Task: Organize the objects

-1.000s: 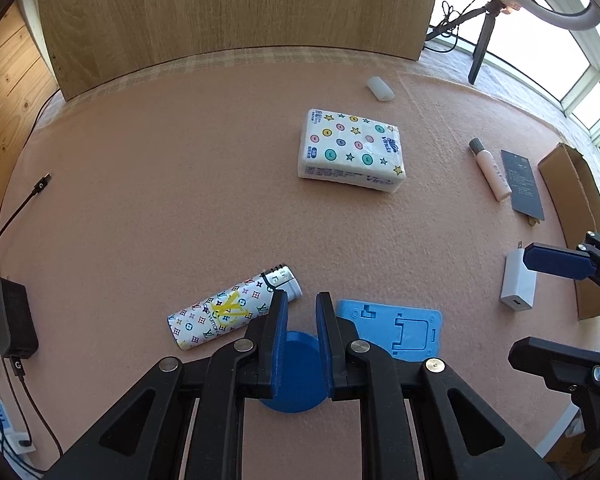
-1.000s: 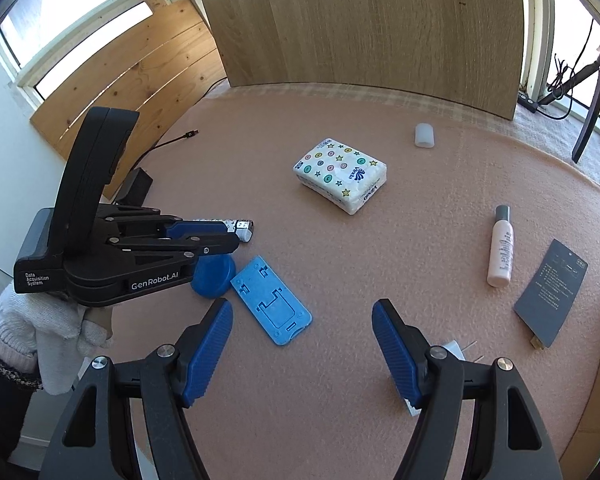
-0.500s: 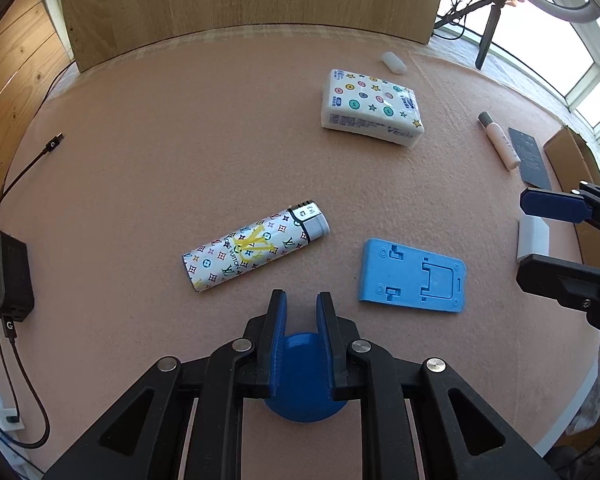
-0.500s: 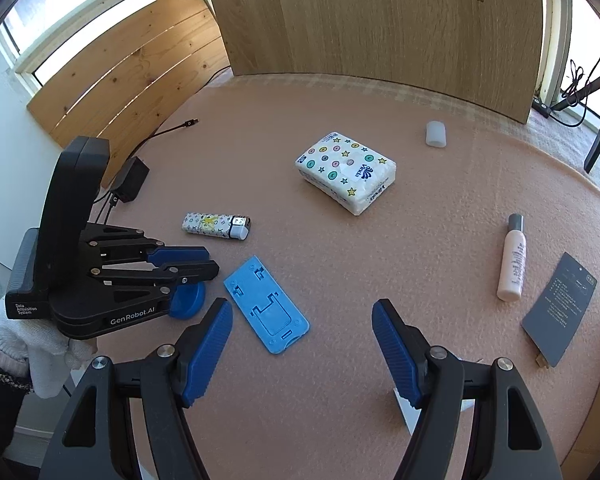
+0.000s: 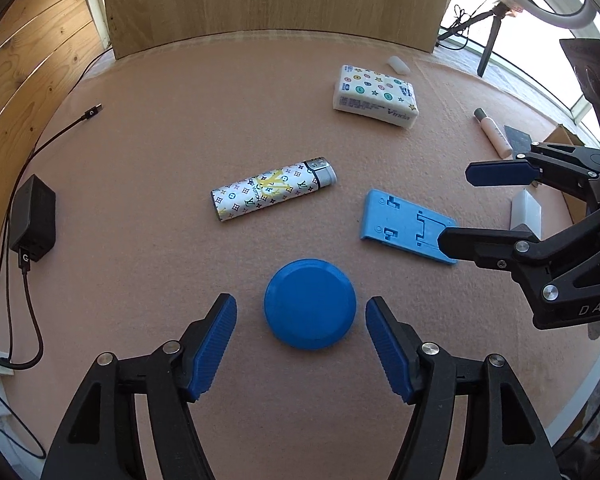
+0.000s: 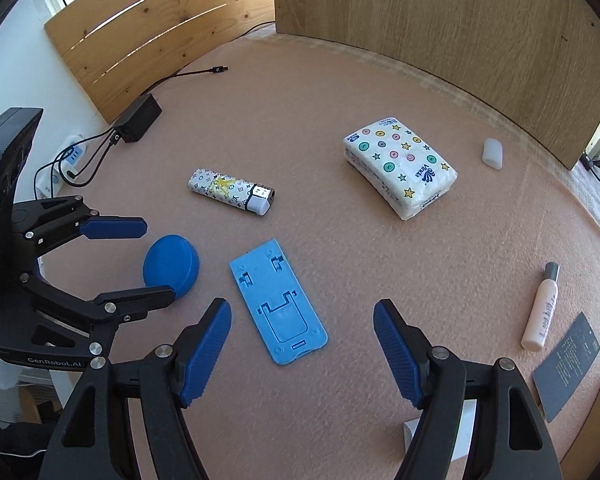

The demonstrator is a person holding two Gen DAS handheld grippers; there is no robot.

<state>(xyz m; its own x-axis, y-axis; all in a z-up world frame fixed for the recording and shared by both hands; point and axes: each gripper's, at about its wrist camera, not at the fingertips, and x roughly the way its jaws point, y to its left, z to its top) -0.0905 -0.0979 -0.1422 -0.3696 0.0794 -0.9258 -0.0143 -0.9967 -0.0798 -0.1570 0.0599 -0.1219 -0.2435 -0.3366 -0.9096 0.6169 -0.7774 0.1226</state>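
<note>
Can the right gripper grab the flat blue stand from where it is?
Probably yes. The right gripper hangs open just above the flat blue stand, whose near end lies between its fingers. Nothing lies on it or blocks the way.

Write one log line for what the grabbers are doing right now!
left gripper: jaws opening, blue round lid between, untouched | right gripper: open, empty
</note>
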